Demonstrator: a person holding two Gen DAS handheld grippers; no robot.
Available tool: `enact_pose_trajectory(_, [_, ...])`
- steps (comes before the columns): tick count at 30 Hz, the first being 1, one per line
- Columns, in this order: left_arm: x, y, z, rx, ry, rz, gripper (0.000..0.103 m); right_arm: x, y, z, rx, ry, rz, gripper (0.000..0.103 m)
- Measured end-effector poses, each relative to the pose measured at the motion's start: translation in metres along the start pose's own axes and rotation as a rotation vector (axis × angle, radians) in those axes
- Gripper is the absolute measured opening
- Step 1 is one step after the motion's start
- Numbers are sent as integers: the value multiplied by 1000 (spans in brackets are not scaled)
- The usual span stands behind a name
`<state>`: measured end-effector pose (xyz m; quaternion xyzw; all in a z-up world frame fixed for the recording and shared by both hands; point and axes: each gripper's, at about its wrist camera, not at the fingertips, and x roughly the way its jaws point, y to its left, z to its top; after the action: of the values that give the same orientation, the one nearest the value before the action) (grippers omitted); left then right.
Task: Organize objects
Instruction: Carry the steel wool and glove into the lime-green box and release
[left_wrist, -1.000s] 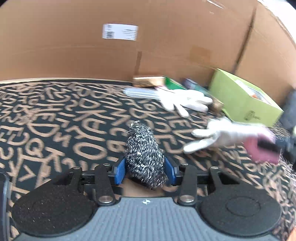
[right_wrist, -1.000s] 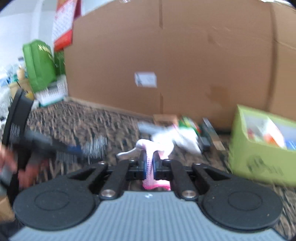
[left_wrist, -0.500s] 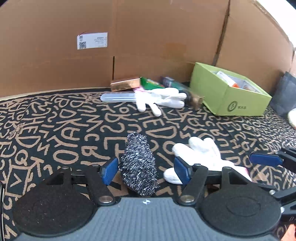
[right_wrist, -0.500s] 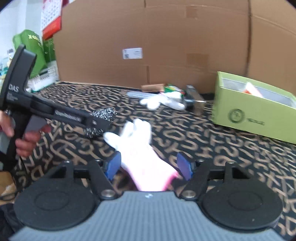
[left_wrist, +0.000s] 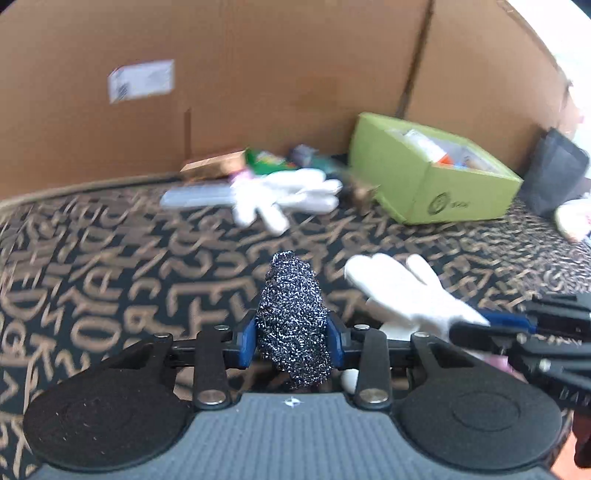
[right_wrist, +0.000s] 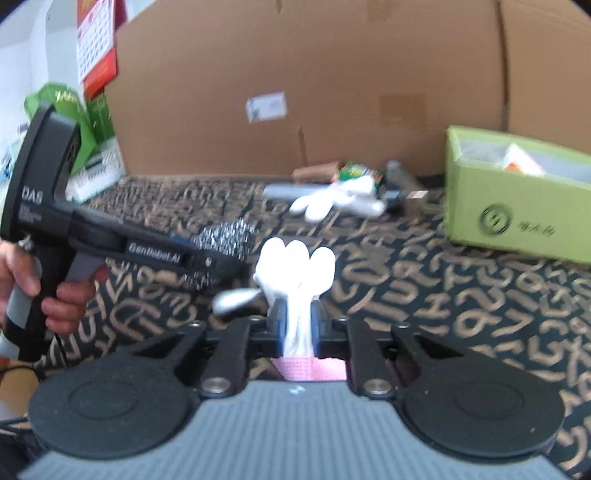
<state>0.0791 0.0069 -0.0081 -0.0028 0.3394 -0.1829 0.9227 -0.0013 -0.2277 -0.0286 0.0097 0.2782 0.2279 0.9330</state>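
Observation:
My left gripper (left_wrist: 291, 341) is shut on a steel wool scrubber (left_wrist: 291, 317), which stands up between the blue pads. The scrubber also shows in the right wrist view (right_wrist: 227, 236) at the tip of the left gripper. My right gripper (right_wrist: 298, 325) is shut on a white glove with a pink cuff (right_wrist: 295, 273), its fingers pointing forward. That glove also shows in the left wrist view (left_wrist: 406, 295), just right of the scrubber. A second white glove (left_wrist: 284, 199) lies farther back on the patterned mat.
An open green box (left_wrist: 428, 181) with items inside stands at the back right, also in the right wrist view (right_wrist: 517, 206). Small packages and a clear tube (left_wrist: 199, 195) lie along the cardboard wall (left_wrist: 258, 74). A dark bag (left_wrist: 554, 170) stands far right.
Both grippers were open half a second ago, with the scrubber and glove lying loose between their pads. Both have now shut, the left on the scrubber and the right on the glove.

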Motion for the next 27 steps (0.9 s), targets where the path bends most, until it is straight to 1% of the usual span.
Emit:
enact_pose_trajectory(3, [-2, -20, 20, 54, -41, -34, 40, -22, -14, 13, 8, -77, -47, 13])
enact_pose_trajectory(7, [-2, -52, 53, 111, -98, -108, 40, -51, -35, 31, -4, -169, -140, 13])
enact_pose_trajectory(9, [-1, -69, 72, 139, -129, -144, 40, -65, -48, 42, -16, -220, -202, 13])
enact_pose_trajectory(13, [9, -104, 113, 169, -187, -182, 41, -82, -85, 72, -22, -308, -318, 13])
enact_pose_trajectory(16, [28, -127, 145, 147, -186, -229, 40, -81, -118, 97, -27, -351, -401, 13])
enact_pose_trajectory(19, [53, -148, 171, 118, -211, -236, 41, -71, -147, 113, -52, -390, -476, 13])
enact_pose_trajectory(20, [63, -154, 179, 98, -209, -242, 41, -66, -158, 118, -66, -398, -499, 13])
enact_pose_trajectory(22, [84, -163, 192, 50, -189, -277, 41, -55, -175, 123, -88, -413, -547, 13])
enact_pose_trajectory(24, [104, -172, 202, 14, -174, -293, 41, -41, -196, 126, -74, -415, -575, 13])
enact_pose_trajectory(27, [133, -184, 208, 1, -150, -284, 41, -25, -225, 125, -17, -411, -579, 13])
